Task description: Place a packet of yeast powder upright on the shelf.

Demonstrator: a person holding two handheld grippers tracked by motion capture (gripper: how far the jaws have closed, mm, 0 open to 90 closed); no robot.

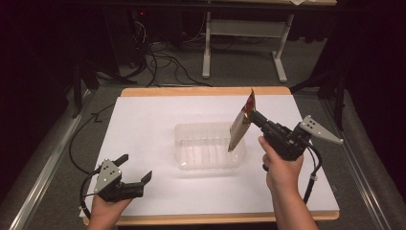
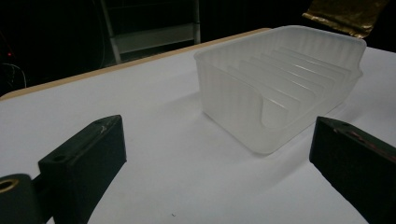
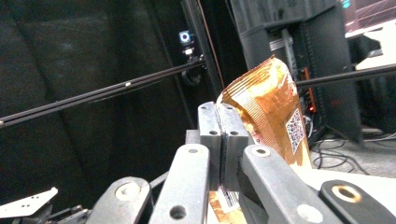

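So the right gripper (image 1: 253,117) is clamped on a gold foil packet (image 1: 241,125) held over the clear plastic tray (image 1: 184,132); looks light, crinkly and slippery, so grip the flat sealed edge; left gripper (image 1: 136,167) sits wide open nearby.

And here we are in what looks like a lab or recording room: dark curtained walls all round, grey carpet, a tangle of black cables (image 1: 160,60) on the floor behind the table (image 1: 143,120) (white sheet over a wooden top). A white desk frame (image 1: 244,36) stands beyond, and a small camera (image 3: 186,37) sits mounted on a black rail.
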